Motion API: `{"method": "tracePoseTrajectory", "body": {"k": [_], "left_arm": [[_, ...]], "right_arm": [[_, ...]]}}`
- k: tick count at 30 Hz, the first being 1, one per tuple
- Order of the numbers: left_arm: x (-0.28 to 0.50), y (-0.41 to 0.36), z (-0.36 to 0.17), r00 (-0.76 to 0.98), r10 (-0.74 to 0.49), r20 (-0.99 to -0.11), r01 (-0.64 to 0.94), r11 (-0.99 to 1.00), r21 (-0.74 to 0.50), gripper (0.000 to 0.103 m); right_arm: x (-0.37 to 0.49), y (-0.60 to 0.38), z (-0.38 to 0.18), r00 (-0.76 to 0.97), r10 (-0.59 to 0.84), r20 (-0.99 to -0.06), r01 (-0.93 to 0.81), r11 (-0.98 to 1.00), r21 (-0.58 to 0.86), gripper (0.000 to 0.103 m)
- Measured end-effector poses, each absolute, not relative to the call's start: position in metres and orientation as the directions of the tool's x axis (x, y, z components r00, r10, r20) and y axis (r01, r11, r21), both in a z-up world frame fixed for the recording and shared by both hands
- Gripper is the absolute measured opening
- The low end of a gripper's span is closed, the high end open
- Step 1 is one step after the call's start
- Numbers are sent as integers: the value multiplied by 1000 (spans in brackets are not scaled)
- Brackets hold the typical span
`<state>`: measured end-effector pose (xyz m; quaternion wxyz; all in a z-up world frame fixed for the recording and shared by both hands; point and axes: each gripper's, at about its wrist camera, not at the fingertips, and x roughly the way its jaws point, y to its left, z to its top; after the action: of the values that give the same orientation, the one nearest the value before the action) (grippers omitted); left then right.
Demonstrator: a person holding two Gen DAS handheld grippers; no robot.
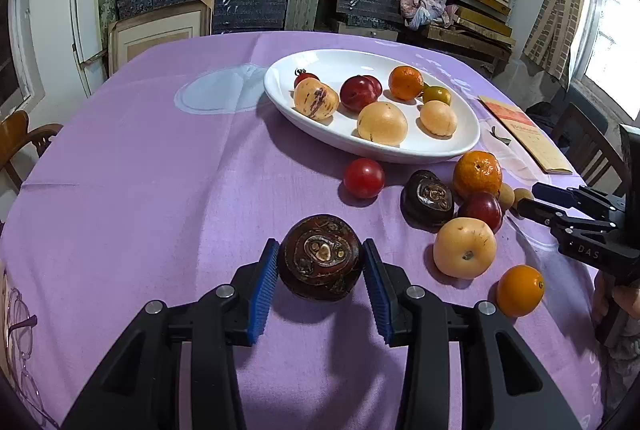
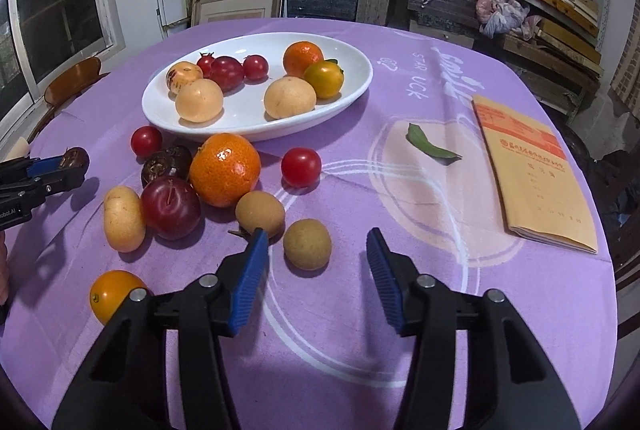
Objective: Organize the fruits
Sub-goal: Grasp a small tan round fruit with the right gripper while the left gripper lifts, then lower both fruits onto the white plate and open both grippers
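Seven fruits sit plated on white oval plate (image 1: 460, 146); ten remain outside. Water chestnut (image 1: 320, 256) is clamped by left gripper (image 1: 320, 284); right gripper (image 2: 316, 278) is apart, empty.

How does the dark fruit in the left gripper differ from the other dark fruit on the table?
The held dark fruit sits between the left gripper's blue pads, which press on both its sides; the other dark fruit lies free on the purple cloth.
The held one is alone; the other touches the red plum and lies beside the big orange mandarin.
Both have a dark brown, glossy skin with a pale ringed mark.
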<state>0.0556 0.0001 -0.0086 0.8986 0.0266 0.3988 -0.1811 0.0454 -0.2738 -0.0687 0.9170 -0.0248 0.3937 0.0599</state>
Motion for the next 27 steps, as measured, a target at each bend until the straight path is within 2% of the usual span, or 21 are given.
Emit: {"method": "tracePoseTrajectory", "body": {"k": [2, 8, 12, 21, 27], "left_arm": [[57, 1, -9, 614, -304, -728, 345, 933, -99, 42], [57, 1, -10, 605, -310, -734, 350, 931, -105, 42], [58, 0, -11, 599, -309, -738, 353, 930, -102, 42], [58, 0, -12, 604, -309, -735, 353, 930, -101, 42], [67, -6, 2, 631, -314, -709, 352, 931, -99, 42]], "right_arm": [[46, -275, -68, 684, 103, -722, -133, 991, 15, 36], [50, -274, -70, 669, 120, -734, -148, 989, 27, 33], [50, -272, -70, 666, 124, -736, -154, 988, 26, 26], [46, -275, -67, 680, 141, -720, -148, 988, 53, 26], [41, -281, -42, 723, 188, -665, -145, 982, 119, 26]]}}
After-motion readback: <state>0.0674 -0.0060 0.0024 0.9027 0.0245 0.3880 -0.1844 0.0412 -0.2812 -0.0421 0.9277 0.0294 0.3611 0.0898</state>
